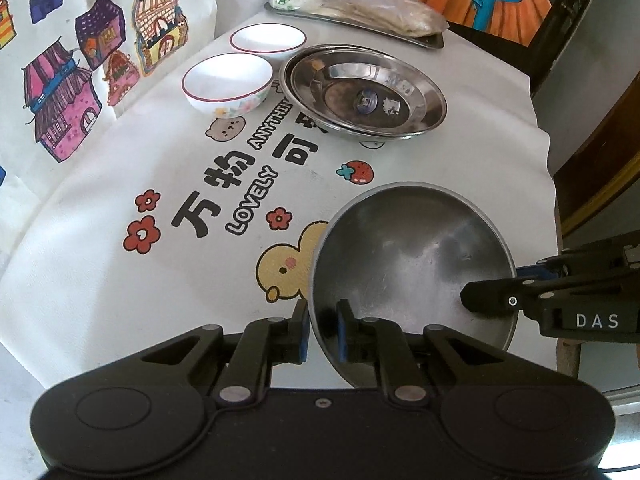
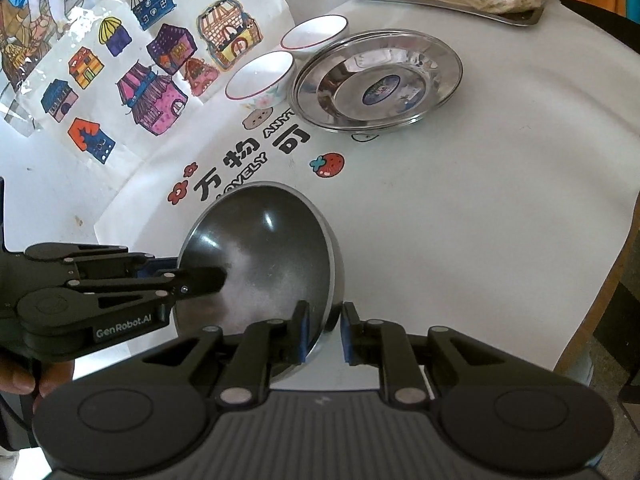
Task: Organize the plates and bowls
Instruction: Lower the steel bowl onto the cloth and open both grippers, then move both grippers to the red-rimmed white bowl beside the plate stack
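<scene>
A steel bowl (image 1: 408, 248) (image 2: 264, 248) sits near the front of the printed tablecloth (image 1: 160, 280). My left gripper (image 1: 323, 336) straddles its left rim, one pad outside and one inside, with a small gap to the thin wall, so it is open. From the opposite side my right gripper (image 2: 325, 338) straddles the rim too, and cloth shows between the wall and the outer pad: open. Each gripper also shows in the other's view, the right gripper (image 1: 494, 284) and the left gripper (image 2: 200, 274). Two white bowls (image 1: 228, 80) (image 1: 268, 38) and stacked steel plates (image 1: 364, 92) (image 2: 376, 80) stand at the back.
A metal tray (image 1: 432, 42) with bagged food lies at the far edge. Paper sheets painted with houses (image 1: 64, 112) cover the left side. The table's rounded edge (image 2: 600, 280) drops off at the right. A hand (image 2: 16, 380) holds the left gripper.
</scene>
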`<act>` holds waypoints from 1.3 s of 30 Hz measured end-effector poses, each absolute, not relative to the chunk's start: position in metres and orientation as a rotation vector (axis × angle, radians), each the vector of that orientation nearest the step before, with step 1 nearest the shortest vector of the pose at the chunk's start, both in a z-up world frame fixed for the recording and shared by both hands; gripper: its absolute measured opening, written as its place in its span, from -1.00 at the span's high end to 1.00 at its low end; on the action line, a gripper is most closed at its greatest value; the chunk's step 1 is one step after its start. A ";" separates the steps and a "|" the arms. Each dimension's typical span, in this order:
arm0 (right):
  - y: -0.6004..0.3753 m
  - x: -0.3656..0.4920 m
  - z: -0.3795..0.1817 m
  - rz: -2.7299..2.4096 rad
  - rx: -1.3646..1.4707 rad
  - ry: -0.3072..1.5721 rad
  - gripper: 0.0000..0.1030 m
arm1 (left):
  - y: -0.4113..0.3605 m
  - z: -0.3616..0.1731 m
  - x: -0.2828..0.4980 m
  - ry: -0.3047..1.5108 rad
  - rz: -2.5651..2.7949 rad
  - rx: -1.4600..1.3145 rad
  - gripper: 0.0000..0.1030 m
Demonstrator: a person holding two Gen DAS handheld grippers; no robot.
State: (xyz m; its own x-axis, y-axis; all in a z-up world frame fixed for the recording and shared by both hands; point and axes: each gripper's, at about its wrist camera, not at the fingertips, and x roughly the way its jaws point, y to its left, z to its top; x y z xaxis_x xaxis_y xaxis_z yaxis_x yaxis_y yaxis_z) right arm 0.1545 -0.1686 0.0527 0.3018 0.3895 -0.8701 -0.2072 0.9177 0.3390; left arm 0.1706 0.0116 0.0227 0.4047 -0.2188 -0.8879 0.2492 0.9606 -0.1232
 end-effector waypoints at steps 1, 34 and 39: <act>-0.168 0.155 0.053 0.399 0.171 1.202 0.61 | 0.012 0.023 0.171 1.116 -0.297 0.030 0.72; -0.172 0.206 0.179 0.481 0.011 0.619 -1.00 | 0.084 0.090 0.205 0.766 -0.101 0.009 -0.87; -0.149 0.246 0.168 0.530 -0.003 0.614 -1.00 | 0.100 0.089 0.228 0.700 -0.050 -0.054 -0.98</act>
State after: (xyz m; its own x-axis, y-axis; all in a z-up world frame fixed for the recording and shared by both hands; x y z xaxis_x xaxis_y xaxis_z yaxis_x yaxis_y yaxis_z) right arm 0.2464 -0.1488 0.1682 0.6884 0.4733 -0.5496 -0.4750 0.8669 0.1515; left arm 0.2279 0.0997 0.0891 0.7637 -0.0645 -0.6424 0.0279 0.9974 -0.0670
